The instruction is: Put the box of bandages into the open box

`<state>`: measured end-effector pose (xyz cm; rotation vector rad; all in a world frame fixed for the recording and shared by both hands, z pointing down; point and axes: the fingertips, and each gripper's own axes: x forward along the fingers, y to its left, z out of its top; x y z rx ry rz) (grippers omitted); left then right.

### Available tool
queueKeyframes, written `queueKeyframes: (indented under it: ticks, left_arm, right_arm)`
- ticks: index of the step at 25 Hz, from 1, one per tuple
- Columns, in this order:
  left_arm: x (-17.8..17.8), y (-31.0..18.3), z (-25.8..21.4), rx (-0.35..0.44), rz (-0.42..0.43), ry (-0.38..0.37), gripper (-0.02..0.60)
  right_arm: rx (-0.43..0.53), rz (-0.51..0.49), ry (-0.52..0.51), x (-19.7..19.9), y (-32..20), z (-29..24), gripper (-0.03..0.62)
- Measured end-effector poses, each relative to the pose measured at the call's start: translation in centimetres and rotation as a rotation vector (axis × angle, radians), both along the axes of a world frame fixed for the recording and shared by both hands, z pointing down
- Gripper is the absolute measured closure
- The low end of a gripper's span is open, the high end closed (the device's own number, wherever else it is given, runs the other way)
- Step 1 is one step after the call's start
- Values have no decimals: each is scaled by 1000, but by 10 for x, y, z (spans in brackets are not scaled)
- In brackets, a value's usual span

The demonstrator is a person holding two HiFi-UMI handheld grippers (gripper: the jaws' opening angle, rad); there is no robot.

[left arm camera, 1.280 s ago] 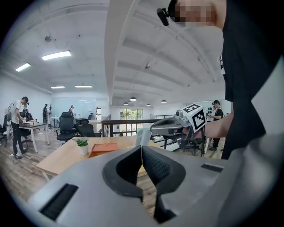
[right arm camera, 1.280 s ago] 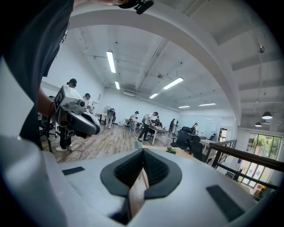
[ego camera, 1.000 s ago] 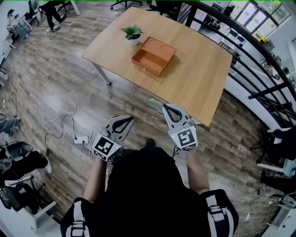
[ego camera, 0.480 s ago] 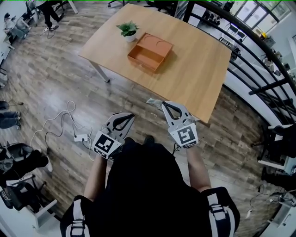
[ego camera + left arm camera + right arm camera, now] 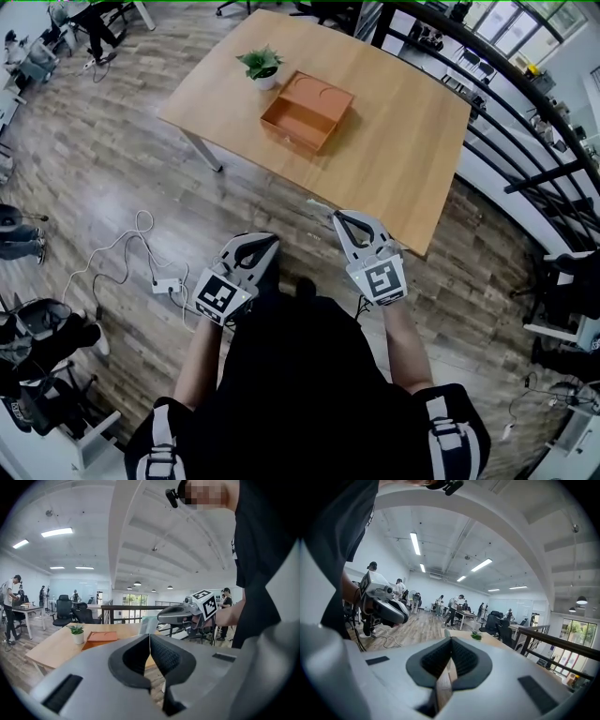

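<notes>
Pale box of bandages [image 5: 317, 204] is riding pinched in the right gripper [image 5: 337, 217], bound for the open box [image 5: 302, 118]; left gripper [image 5: 271, 241] is hanging clenched, empty.

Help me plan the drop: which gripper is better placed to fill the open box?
Right: the right gripper holds the box of bandages at its jaws' tips; the left gripper is shut, empty.

I am holding two grippers out ahead of my body, side by side.
My left gripper [image 5: 264, 242] is pressing its jaws together, pad meeting pad. My right gripper [image 5: 339, 217] is pinching a pale box [image 5: 316, 204] at its very tips. My forearms [image 5: 401, 339] are reaching forward, both grippers tilting slightly downward.
</notes>
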<state>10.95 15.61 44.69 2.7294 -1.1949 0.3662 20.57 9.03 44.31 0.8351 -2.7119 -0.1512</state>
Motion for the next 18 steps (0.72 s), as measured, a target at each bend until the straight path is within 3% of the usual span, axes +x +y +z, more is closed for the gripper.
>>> queueKeyframes:
  ticks: [5,18]
  left_arm:
    - [-13,-31,-2,12,47,-4,555]
    - [-90,-137,-4,7,101,32,555]
  right_arm:
    - [3,31,8,-18,-28,-3,569]
    - [2,92,36,-91,-118,-6,569]
